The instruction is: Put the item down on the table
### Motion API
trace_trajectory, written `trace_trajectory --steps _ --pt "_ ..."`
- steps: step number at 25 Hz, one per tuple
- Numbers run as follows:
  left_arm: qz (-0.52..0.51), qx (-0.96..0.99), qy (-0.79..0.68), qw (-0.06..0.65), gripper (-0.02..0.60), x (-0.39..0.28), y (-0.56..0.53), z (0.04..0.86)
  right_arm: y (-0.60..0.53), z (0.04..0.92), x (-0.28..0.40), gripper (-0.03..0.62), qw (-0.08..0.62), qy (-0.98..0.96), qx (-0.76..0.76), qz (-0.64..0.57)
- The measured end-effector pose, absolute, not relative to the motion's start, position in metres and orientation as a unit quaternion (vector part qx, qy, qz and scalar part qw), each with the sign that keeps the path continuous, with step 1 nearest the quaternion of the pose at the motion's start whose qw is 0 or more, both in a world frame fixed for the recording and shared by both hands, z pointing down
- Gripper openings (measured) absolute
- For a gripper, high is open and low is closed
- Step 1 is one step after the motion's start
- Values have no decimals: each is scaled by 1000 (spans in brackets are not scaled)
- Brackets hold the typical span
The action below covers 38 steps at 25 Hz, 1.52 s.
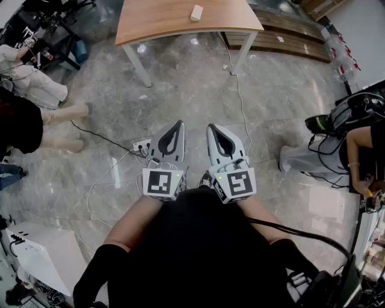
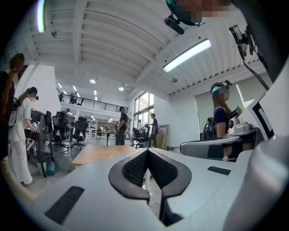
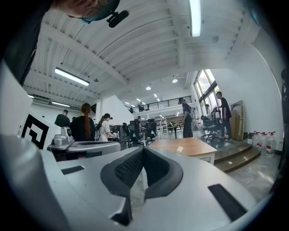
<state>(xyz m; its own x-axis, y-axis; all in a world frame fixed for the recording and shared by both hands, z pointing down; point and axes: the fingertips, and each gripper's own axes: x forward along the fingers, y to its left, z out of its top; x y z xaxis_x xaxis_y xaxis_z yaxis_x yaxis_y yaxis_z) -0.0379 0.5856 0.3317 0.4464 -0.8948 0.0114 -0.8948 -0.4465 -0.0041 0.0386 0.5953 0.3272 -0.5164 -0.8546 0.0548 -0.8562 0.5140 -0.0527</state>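
A small white item (image 1: 196, 12) lies on the wooden table (image 1: 162, 21) at the far end of the room; it also shows as a pale block (image 3: 179, 150) on that table (image 3: 192, 145) in the right gripper view. My left gripper (image 1: 179, 124) and right gripper (image 1: 210, 127) are held side by side close to the body, well short of the table, over the marble floor. Both point toward the table. Each has its jaws shut with nothing between them, which the left gripper view (image 2: 147, 151) and right gripper view (image 3: 143, 149) confirm.
A power strip (image 1: 142, 145) and cables lie on the floor just ahead of the grippers. People stand at the left (image 1: 30, 84) and right (image 1: 361, 144). A wooden platform (image 1: 283, 36) runs behind the table. A white box (image 1: 42, 255) sits at lower left.
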Motion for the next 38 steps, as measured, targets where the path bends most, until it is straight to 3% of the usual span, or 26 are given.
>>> trace_trajectory --steps 24,38 --pt "11 824 -567 7 3 -14 565 339 576 333 84 11 7 -877 478 42" --pt "27 824 -566 8 3 -11 473 362 478 346 93 12 -16 -875 479 66"
